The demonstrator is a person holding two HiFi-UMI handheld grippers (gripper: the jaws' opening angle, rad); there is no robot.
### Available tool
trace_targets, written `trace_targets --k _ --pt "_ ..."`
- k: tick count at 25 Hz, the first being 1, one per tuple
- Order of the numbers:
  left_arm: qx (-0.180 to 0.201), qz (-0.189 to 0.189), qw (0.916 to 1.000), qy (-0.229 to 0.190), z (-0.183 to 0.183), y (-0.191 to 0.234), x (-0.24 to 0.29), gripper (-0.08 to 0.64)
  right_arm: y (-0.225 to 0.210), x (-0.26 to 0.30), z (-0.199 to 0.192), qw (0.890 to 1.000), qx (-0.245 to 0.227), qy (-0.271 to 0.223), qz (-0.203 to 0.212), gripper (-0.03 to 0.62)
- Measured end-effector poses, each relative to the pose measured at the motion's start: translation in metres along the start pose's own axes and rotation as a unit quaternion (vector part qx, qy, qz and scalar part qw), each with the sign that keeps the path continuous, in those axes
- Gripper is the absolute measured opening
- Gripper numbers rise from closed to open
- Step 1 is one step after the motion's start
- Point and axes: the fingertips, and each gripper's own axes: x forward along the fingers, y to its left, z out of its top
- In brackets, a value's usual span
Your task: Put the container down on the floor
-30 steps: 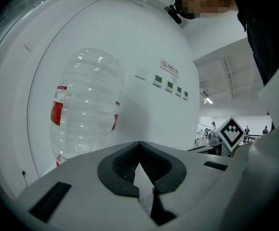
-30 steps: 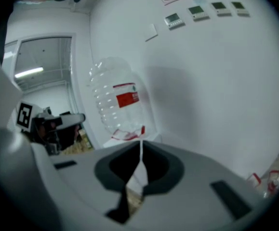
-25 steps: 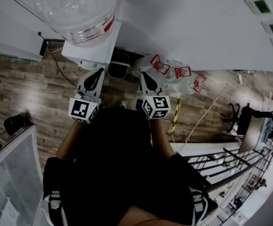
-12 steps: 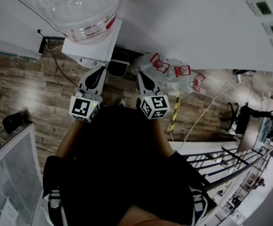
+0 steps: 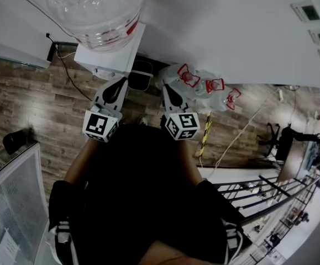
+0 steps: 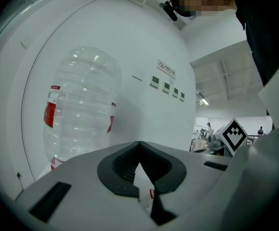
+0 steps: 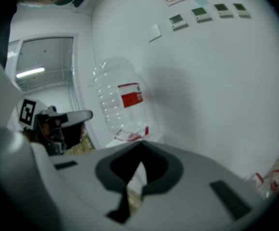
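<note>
A large clear water container [image 5: 96, 10] with a red label stands upside down on a white dispenser [image 5: 107, 57] against the wall. It also shows in the left gripper view [image 6: 79, 105] and the right gripper view [image 7: 120, 100]. My left gripper [image 5: 117, 83] is held just short of the dispenser's front, jaws shut and empty [image 6: 139, 146]. My right gripper [image 5: 167, 88] hangs beside it, to the right of the dispenser, also shut on nothing [image 7: 141, 146]. Neither gripper touches the container.
Several empty clear bottles with red handles [image 5: 206, 87] lie on the wood floor by the wall, right of my right gripper. A dark round bin [image 5: 140, 73] sits next to the dispenser. A yellow-black striped strip [image 5: 206, 131], floor cables and metal racks [image 5: 270, 192] lie to the right; a glass partition [image 5: 10, 203] is at left.
</note>
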Motion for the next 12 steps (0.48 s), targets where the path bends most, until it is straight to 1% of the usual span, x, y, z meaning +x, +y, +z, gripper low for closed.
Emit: trace_targets --k 12 --pt "-0.011 0.002 0.9999 -0.002 0.0022 0.0038 0.0058 0.032 -0.0022 0.0065 0.0072 1.0 0.001 -0.002 0.007 0.032"
